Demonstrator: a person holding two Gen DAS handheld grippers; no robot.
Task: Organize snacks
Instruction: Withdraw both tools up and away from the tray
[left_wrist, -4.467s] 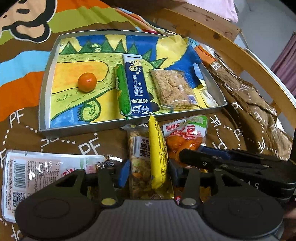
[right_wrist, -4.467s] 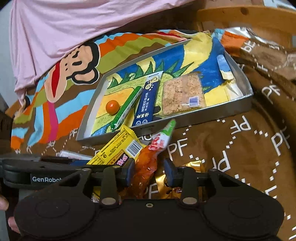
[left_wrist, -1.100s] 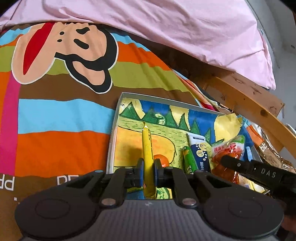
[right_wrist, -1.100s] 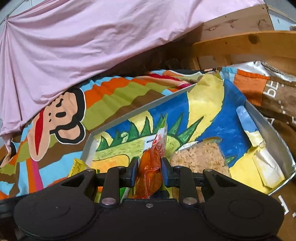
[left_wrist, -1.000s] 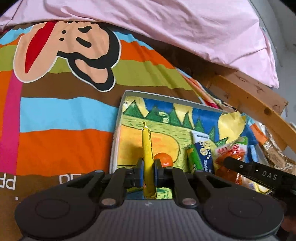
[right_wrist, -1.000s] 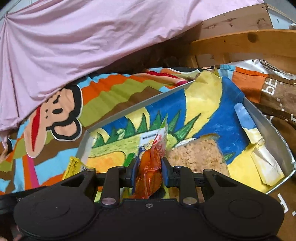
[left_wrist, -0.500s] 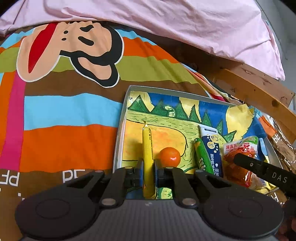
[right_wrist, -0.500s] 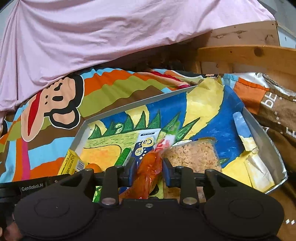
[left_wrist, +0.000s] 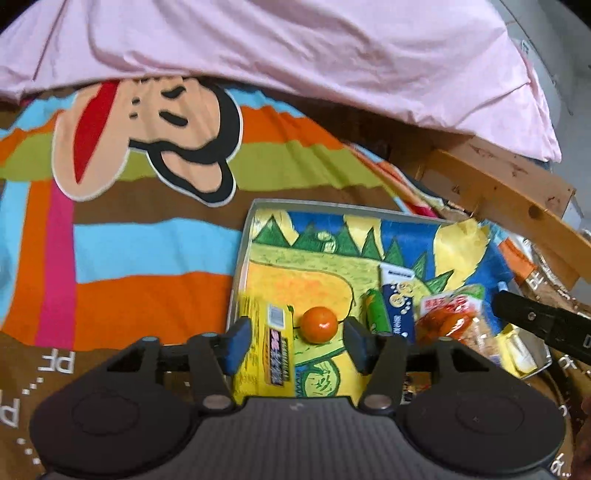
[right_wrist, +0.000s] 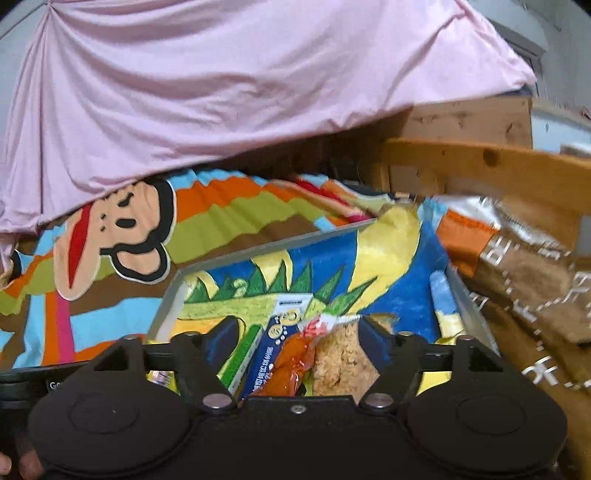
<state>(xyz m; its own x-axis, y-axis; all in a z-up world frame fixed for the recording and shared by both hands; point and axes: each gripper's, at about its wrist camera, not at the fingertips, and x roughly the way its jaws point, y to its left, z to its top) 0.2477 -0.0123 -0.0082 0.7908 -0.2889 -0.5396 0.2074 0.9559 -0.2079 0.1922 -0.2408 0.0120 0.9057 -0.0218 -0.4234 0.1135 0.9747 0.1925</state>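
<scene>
Here the snacks are lying side by side in a shallow metal tray (left_wrist: 239, 273) lined with a dinosaur drawing in green, yellow and blue. Seen from the left wrist, a yellow packet (left_wrist: 271, 343) is sitting flat at the tray's left edge, a small orange fruit (left_wrist: 320, 325) is resting just beside it, then come a green stick snack (left_wrist: 376, 314), a blue and white sachet (left_wrist: 399, 302), and an orange-red pouch (left_wrist: 448, 319) lying partly over a clear pack of crumbly brown cake (left_wrist: 485, 341). The left gripper (left_wrist: 297, 343) is hovering over the near end of the tray with its jaws opening; the yellow packet is lying between the blue pads (left_wrist: 236, 341) but they are standing apart from it, not pressing. From the right wrist, the right gripper (right_wrist: 291, 345) is also spreading its jaws, and the orange-red pouch (right_wrist: 295, 360), the blue sachet (right_wrist: 275, 341) and the cake pack (right_wrist: 341, 360) are showing in the gap with neither finger gripping them. The tray is sitting on a striped bedspread (left_wrist: 147, 258) printed with a cartoon monkey face, a pink sheet (right_wrist: 221, 92) is draping behind, and a wooden rail (right_wrist: 498, 173) is running along the right side.
</scene>
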